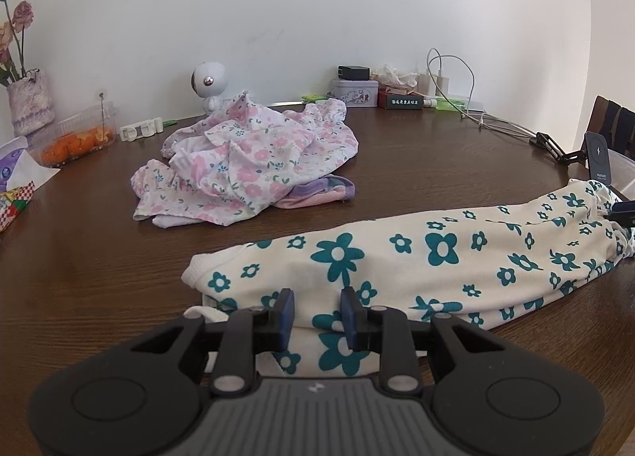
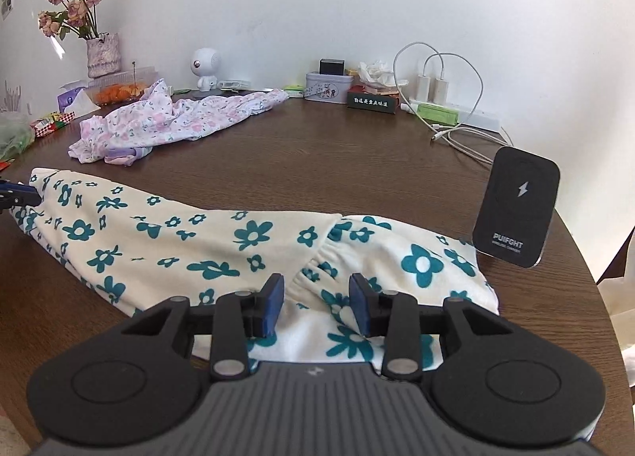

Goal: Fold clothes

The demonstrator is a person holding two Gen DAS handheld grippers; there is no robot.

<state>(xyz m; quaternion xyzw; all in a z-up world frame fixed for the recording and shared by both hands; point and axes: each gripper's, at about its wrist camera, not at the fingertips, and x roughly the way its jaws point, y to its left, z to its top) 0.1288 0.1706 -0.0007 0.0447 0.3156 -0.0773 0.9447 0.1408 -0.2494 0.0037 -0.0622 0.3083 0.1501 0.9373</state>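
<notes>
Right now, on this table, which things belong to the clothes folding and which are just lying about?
Belongs to the job:
- teal-flowered cream garment
- pink floral garment pile
- left gripper
- right gripper

Just lying about:
- wireless charger stand
- vase of roses
- white robot figurine
- tin box
- charging cables

The cream floral garment (image 1: 397, 257) is being viewed closely from opposite ends (both cameras angled downward), the wooden table (image 2: 317, 154) being shared.
</notes>
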